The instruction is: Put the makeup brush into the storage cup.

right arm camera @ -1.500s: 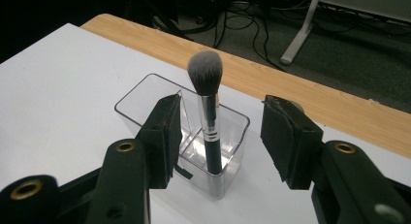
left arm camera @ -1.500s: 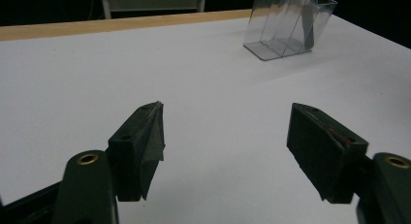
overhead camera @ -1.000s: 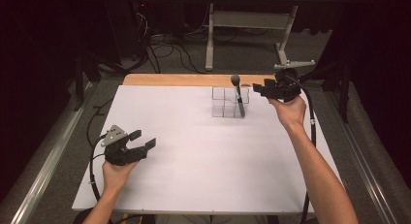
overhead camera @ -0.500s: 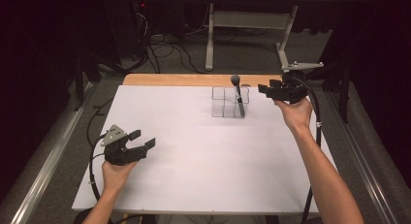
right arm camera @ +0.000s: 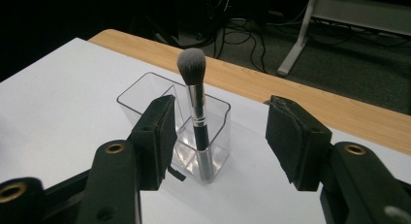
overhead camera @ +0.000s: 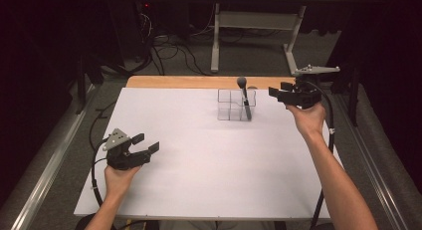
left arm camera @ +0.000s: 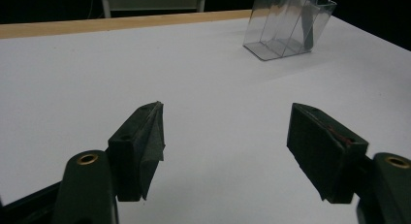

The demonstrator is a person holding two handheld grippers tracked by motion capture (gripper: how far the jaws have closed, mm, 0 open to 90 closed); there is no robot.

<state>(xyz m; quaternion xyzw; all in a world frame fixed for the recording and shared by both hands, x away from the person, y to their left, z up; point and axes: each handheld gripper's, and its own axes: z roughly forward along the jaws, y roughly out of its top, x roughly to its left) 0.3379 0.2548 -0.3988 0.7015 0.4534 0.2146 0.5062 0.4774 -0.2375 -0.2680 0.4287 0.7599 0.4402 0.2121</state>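
A clear plastic organizer (overhead camera: 230, 110) with several compartments stands at the far middle of the white table (overhead camera: 209, 160). A makeup brush (overhead camera: 244, 98) with a grey head stands upright in its right-hand compartment. My right gripper (overhead camera: 278, 90) hovers just right of the organizer, pointing at it. In the right gripper view the brush (right arm camera: 196, 107) and organizer (right arm camera: 145, 95) sit ahead of the right gripper (right arm camera: 220, 107), whose jaws are open and have just been opening, with nothing between them. My left gripper (overhead camera: 147, 142) rests open near the table's front left, and the left gripper (left arm camera: 225, 112) holds nothing, with the organizer (left arm camera: 286, 25) far off.
A wooden strip (overhead camera: 189, 81) runs along the table's far edge. Beyond it are a metal stand (overhead camera: 249, 26) and cables (overhead camera: 169, 46) on the dark floor. Rails (overhead camera: 45, 175) flank the table on both sides.
My right gripper has drawn back a little to the right, away from the organizer. The left gripper has kept still.
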